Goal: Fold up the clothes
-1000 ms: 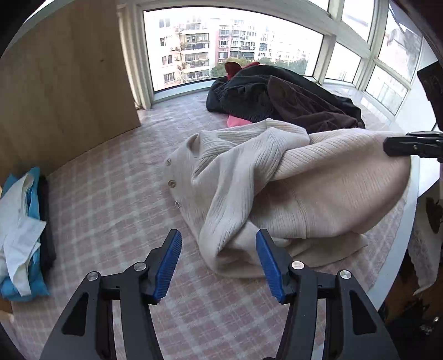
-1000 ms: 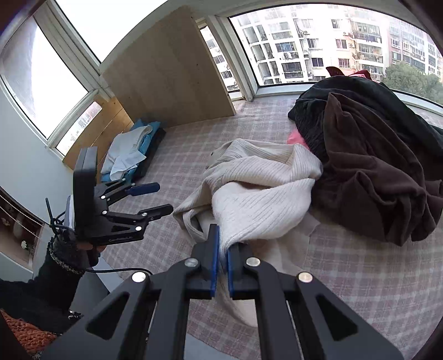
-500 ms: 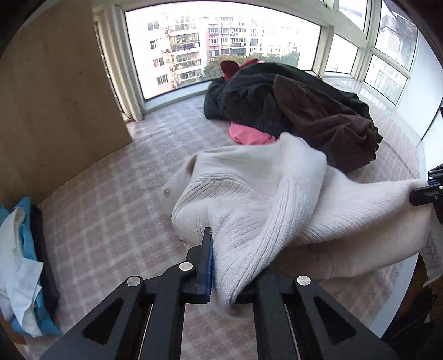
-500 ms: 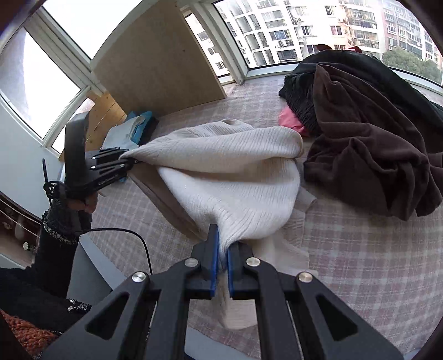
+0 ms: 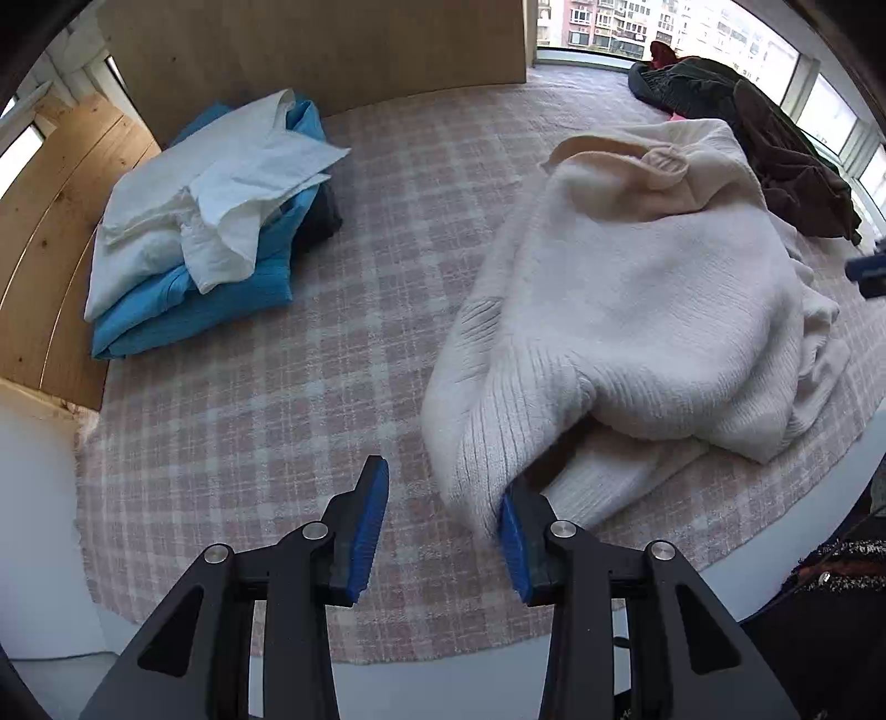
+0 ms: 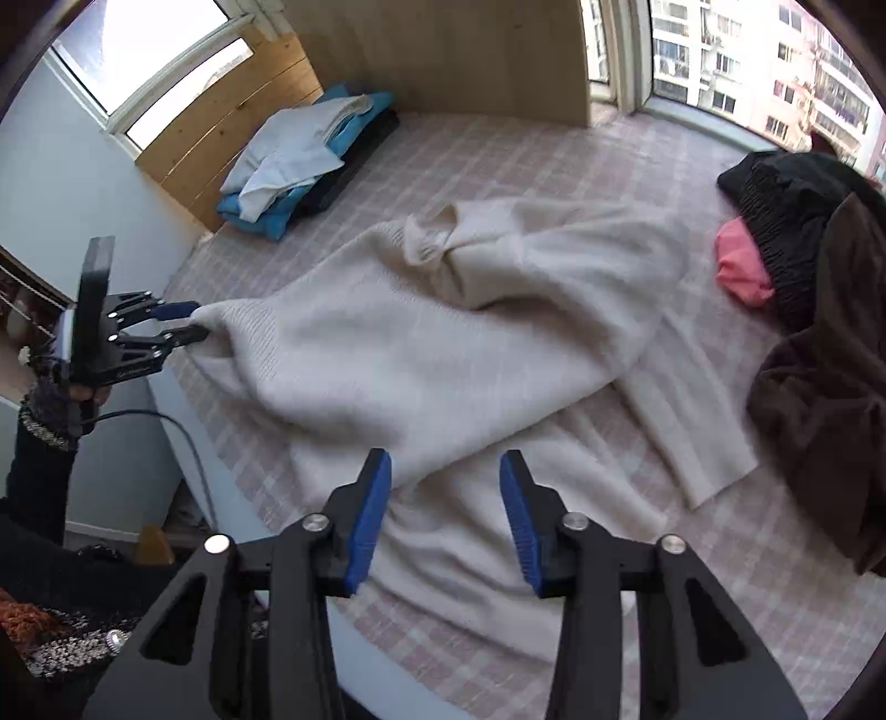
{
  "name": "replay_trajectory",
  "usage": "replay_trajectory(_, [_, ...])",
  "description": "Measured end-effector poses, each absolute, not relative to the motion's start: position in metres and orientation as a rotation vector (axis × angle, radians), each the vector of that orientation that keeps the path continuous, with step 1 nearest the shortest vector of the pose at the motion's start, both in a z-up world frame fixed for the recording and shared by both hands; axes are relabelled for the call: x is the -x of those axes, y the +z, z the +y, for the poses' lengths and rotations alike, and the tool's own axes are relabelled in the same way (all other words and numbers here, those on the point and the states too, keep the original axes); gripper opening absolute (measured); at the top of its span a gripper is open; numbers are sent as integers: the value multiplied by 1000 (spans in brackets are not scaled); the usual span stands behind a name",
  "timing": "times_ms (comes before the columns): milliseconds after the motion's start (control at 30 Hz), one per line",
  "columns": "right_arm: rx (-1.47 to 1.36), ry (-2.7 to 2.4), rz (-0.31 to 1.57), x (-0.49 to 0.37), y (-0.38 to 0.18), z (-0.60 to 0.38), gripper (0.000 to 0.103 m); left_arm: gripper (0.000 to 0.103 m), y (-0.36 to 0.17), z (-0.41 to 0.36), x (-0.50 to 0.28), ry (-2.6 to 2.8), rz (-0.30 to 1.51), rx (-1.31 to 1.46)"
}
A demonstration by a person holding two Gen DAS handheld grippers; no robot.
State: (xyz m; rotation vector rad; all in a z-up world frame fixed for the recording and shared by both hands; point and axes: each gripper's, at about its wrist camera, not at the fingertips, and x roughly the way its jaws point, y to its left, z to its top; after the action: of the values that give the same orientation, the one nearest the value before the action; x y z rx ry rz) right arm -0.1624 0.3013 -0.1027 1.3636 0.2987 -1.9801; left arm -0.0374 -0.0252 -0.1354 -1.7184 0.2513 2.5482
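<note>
A cream knit sweater (image 5: 637, 288) lies loosely spread on the pink checked mat (image 5: 277, 415). My left gripper (image 5: 440, 531) is open at its near left corner, and the knit edge rests against the right pad (image 5: 512, 540). From the right wrist view the sweater (image 6: 443, 332) stretches across the mat with a sleeve trailing right. My right gripper (image 6: 443, 520) stands open over its near hem, holding nothing. The left gripper (image 6: 183, 321) appears there at the sweater's left corner, held by a gloved hand (image 6: 61, 399).
A folded white and blue pile (image 5: 210, 221) sits at the back left by the wooden panel (image 5: 332, 50). Dark unfolded clothes (image 6: 819, 310) and a pink garment (image 6: 739, 268) lie at the right. The mat's front edge runs just below both grippers.
Half a second ago both grippers were shut on the sweater and held it up. Now both are open and the sweater has dropped onto the mat, pulled left and spread wider.
</note>
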Motion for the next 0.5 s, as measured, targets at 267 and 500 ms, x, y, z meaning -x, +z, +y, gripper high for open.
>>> replay_trajectory(267, [-1297, -1962, 618, 276, -131, 268, 57, 47, -99, -16, 69, 2635, 243, 1548])
replay_trajectory(500, [-1329, -1709, 861, 296, -192, 220, 64, 58, -136, -30, 96, 2535, 113, 1660])
